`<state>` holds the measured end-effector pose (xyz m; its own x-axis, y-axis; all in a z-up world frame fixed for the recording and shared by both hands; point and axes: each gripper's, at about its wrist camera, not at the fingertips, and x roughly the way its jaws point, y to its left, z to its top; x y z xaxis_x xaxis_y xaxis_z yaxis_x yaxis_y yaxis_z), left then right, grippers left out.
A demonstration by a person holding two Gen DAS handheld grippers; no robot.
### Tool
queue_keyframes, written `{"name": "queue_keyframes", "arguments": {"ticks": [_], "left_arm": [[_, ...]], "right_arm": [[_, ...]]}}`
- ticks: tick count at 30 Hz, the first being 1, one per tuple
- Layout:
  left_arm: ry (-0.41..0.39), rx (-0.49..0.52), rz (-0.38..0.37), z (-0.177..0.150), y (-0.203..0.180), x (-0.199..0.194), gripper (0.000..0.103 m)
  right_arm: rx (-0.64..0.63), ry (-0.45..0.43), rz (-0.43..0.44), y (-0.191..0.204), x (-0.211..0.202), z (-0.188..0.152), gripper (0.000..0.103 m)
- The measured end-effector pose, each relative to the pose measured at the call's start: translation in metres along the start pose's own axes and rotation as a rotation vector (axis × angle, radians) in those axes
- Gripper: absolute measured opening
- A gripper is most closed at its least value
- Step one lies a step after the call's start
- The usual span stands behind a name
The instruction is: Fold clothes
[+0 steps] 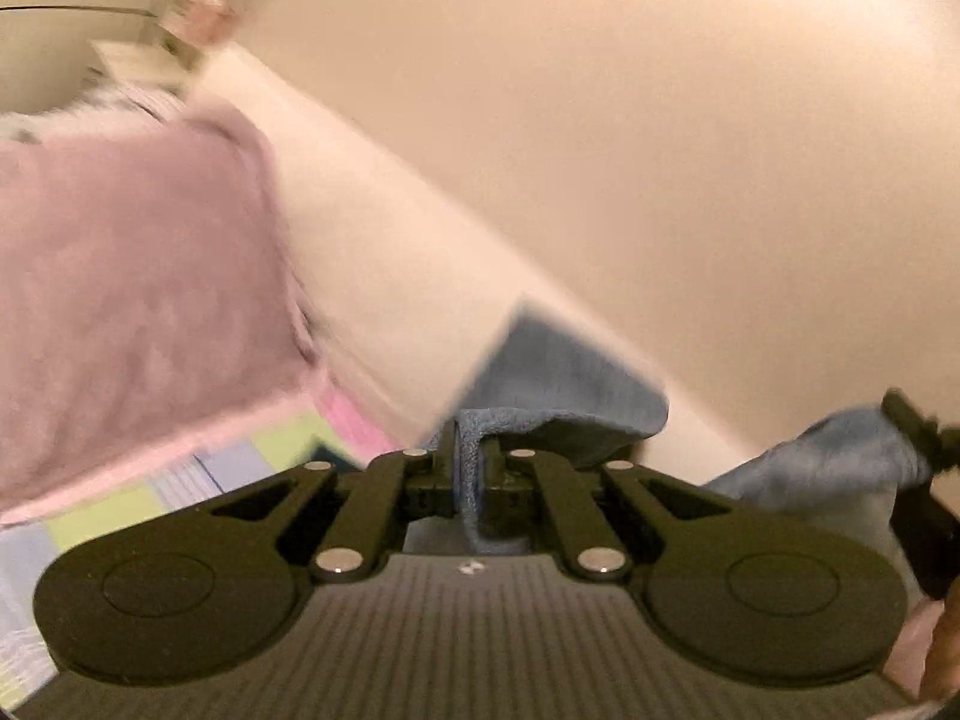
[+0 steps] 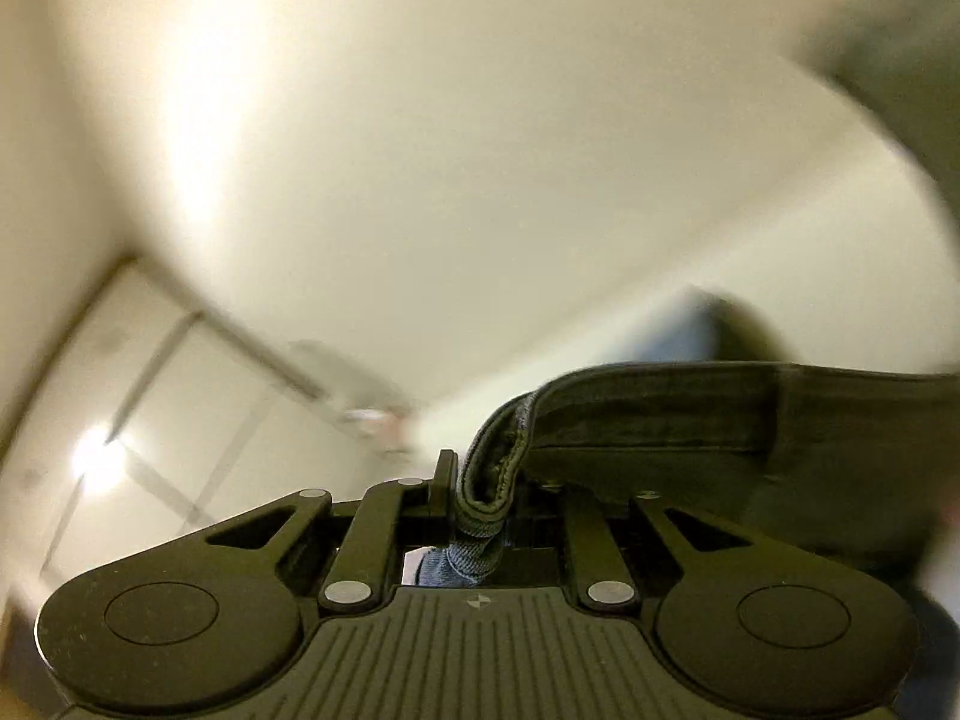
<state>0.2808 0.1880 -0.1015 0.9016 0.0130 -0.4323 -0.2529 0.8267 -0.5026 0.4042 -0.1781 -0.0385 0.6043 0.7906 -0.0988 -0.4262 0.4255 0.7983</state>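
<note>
A blue denim garment (image 1: 558, 384) hangs in the air between my two grippers. My left gripper (image 1: 471, 462) is shut on a folded edge of it. In the left wrist view the cloth runs right to my right gripper (image 1: 918, 438), which pinches its other end. In the right wrist view my right gripper (image 2: 480, 480) is shut on a thick stitched hem of the same denim garment (image 2: 690, 408), which looks dark there and stretches off to the right. Both views are blurred and tilted up toward the wall.
A pink fleece blanket (image 1: 132, 276) lies at the left on a bed with a pastel patchwork cover (image 1: 120, 504). A plain cream wall (image 1: 600, 150) fills the background. A white panelled door or closet (image 2: 168, 420) shows at the lower left of the right wrist view.
</note>
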Motion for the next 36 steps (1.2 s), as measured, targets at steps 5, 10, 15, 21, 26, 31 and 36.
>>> {"name": "queue_keyframes", "arguments": {"ticks": [5,10,15,21,26,31,36], "left_arm": [[-0.251,-0.052,0.043,0.052,0.037,-0.158,0.002],[-0.543,0.046,0.219,0.12,0.025,-0.365,0.002],[-0.797,0.169,0.394,0.173,-0.004,-0.561,0.003],[-0.912,0.271,0.577,0.146,-0.059,-0.694,0.003],[-0.775,0.101,0.61,0.059,-0.027,-0.68,0.006],[-0.486,-0.279,0.651,-0.068,0.047,-0.603,0.021],[-0.164,-0.737,0.834,-0.217,0.098,-0.551,0.021]], "right_arm": [[-0.216,0.02,0.251,0.163,0.036,-0.009,0.012],[-0.283,0.089,0.541,0.335,0.071,-0.053,0.012],[-0.126,0.178,0.852,0.477,0.088,-0.093,0.012],[-0.054,0.267,1.107,0.57,0.066,-0.153,0.012],[-0.124,0.484,0.966,0.488,0.08,-0.232,0.012],[-0.229,0.719,0.691,0.359,0.103,-0.318,0.015],[-0.387,0.988,0.023,0.14,0.109,-0.389,0.04]]}}
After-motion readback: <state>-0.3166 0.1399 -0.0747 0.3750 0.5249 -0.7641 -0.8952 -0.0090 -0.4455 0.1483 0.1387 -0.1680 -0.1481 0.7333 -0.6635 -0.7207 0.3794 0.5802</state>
